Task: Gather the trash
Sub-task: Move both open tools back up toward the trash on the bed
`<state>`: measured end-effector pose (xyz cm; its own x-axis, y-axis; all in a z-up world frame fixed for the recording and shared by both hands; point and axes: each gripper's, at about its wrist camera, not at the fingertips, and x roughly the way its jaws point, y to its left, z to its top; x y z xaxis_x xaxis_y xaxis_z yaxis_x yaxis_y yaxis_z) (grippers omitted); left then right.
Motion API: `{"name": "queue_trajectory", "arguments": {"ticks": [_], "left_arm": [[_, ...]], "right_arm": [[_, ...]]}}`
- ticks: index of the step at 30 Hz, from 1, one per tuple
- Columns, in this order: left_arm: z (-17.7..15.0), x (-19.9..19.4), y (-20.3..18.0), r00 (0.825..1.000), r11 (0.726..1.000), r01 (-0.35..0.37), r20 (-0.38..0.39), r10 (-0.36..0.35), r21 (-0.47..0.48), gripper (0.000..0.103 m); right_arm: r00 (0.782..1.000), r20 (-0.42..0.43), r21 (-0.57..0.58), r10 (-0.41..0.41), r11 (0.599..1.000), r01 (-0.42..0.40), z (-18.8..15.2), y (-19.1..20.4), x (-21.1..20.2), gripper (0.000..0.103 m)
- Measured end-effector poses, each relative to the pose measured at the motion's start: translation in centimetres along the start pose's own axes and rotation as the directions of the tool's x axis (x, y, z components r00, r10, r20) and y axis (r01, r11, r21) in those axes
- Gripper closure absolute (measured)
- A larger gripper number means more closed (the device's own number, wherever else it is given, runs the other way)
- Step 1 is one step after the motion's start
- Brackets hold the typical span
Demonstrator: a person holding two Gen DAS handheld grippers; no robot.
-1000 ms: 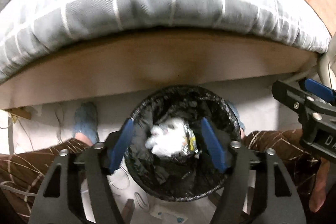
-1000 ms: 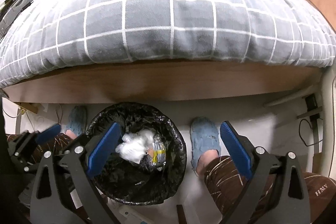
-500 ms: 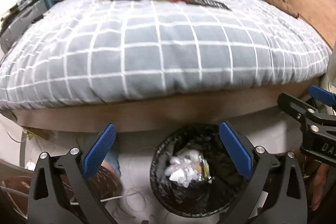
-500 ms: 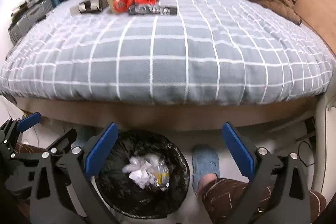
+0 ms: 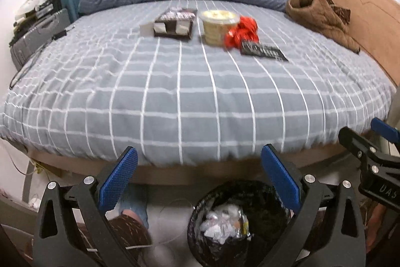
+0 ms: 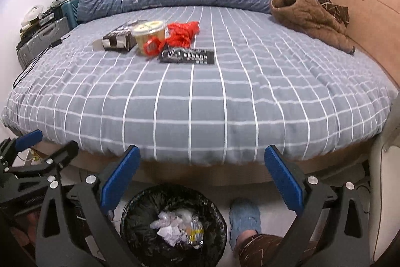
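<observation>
Black right tongs [image 5: 370, 142] | "DAS" lettering | left tongs [image 5: 198, 182] spread wide

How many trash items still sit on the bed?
4, clustered mid-bed: dark open cardboard box leftmost, pale lidded plastic tub, crumpled red plastic bag behind, flat black packet nearest. Others may hide behind them.

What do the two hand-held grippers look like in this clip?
Both look alike. The left hand-held gripper has a black angular frame with triangular cut-outs and silver screw heads; its fingers carry blue textured pads. The right hand-held gripper matches, and seen from the left camera its body bears partly legible white lettering. No cables show on either.
</observation>
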<state>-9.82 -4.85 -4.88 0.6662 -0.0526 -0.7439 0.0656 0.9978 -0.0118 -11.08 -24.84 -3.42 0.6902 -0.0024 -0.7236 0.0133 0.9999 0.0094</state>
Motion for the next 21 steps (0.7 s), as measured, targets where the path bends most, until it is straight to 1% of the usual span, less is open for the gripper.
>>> {"name": "queue_trajectory", "arguments": {"ticks": [7, 11, 17, 21], "left_arm": [[3.3, 0.8, 1.9, 0.999, 0.999, -0.025, 0.032, 0.026, -0.038, 0.006], [5.2, 1.8, 2.5, 0.998, 0.998, -0.037, 0.040, 0.039, -0.042, 0.006], [8.6, 4.2, 3.8, 0.997, 0.997, -0.052, 0.049, 0.055, -0.053, 0.006], [10.8, 5.9, 5.0, 0.997, 0.996, -0.048, 0.054, 0.052, -0.070, 0.006]], "right_arm": [[1.000, 0.023, 0.002, 0.005, 1.000, -0.005, 2.9, 0.3, 1.3, 0.008], [1.000, 0.024, -0.002, 0.015, 1.000, -0.015, 4.4, 0.8, 2.4, 0.008], [0.999, 0.026, -0.016, 0.022, 1.000, -0.022, 6.9, 1.4, 4.3, 0.008], [0.999, 0.020, -0.016, 0.043, 0.999, -0.043, 9.0, 1.8, 6.1, 0.008]]}}
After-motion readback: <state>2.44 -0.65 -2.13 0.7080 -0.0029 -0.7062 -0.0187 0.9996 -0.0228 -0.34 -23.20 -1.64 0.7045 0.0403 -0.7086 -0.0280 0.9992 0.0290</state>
